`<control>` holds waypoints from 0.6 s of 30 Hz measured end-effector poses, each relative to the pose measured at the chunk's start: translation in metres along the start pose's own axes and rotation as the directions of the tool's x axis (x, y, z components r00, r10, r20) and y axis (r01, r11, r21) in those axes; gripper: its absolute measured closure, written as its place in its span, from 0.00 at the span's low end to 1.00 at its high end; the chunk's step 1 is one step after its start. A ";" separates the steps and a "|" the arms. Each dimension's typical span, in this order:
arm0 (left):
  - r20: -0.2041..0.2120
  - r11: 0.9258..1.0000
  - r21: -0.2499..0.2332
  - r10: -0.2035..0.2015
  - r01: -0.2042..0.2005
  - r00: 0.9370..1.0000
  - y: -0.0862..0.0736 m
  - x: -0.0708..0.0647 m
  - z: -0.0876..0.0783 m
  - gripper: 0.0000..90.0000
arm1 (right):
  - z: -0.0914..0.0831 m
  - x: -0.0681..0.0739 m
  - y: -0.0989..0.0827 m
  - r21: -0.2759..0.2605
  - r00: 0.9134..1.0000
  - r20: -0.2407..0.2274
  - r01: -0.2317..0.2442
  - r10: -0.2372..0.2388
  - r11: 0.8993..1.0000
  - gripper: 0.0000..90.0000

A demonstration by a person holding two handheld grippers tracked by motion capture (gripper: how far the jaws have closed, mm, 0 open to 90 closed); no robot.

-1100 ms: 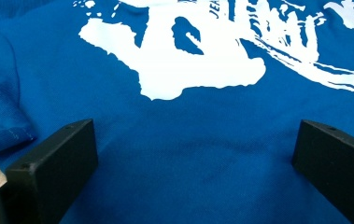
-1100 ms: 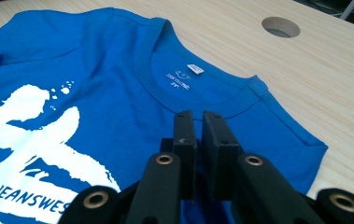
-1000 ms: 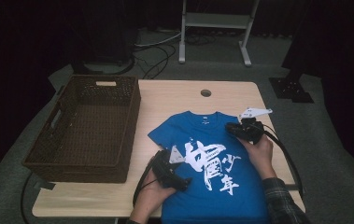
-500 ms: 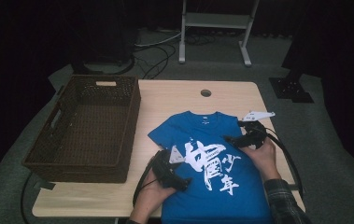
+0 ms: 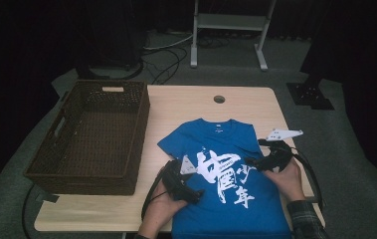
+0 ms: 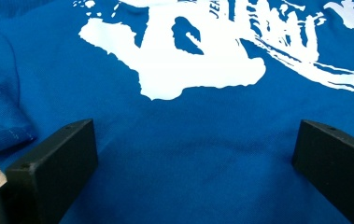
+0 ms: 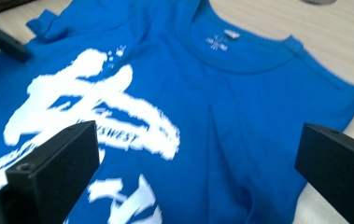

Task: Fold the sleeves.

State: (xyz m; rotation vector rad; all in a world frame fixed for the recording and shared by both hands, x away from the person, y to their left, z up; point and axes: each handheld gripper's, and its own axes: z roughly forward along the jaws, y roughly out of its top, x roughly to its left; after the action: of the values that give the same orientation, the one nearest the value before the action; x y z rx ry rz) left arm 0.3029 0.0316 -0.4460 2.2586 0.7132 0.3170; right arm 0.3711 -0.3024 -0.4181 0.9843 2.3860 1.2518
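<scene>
The right gripper has its two black fingers spread wide, and they have just been opening, with nothing pinched between them; only the blue shirt lies under the gap. It sits at the shirt's 3 o'clock edge, held by the person's right hand, with a grey three-cornered plate on top of it. The left gripper has its fingers spread wide too, low over the blue cloth, and nothing is caught between them. It is at the shirt's 9 o'clock side, just by the left sleeve, and the left hand holds it from below. The shirt lies flat on the counter, front side up, with big white writing across the chest. Its neck points to 12 o'clock and its bottom hem reaches the near edge at 6 o'clock. A dark woven basket stands on the counter at 9 o'clock from the shirt, close to it but not touching it. A small round hole is in the counter at 12 o'clock, past the neck.
</scene>
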 end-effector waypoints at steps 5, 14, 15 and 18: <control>0.000 1.000 0.000 0.000 0.000 1.000 0.000 0.000 0.000 0.00 | -0.005 0.004 -0.014 0.028 1.000 0.006 0.001 -0.001 1.000 0.00; -0.001 1.000 0.000 0.001 -0.001 1.000 0.000 0.000 0.000 0.00 | -0.003 0.005 -0.031 0.097 0.999 -0.035 -0.020 0.023 0.995 0.00; -0.001 1.000 0.000 0.001 -0.001 1.000 0.000 0.000 0.000 0.00 | -0.002 0.005 -0.033 0.107 0.999 -0.041 -0.018 0.023 0.994 0.00; -0.001 1.000 0.001 0.001 -0.001 1.000 0.000 0.000 0.000 0.00 | 0.000 0.006 -0.033 0.135 0.999 -0.032 -0.013 0.018 0.991 0.00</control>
State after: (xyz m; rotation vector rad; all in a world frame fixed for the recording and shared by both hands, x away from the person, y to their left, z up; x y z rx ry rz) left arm 0.3029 0.0317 -0.4459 2.2601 0.7123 0.3184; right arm 0.3522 -0.3118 -0.4441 1.0300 2.5216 1.1328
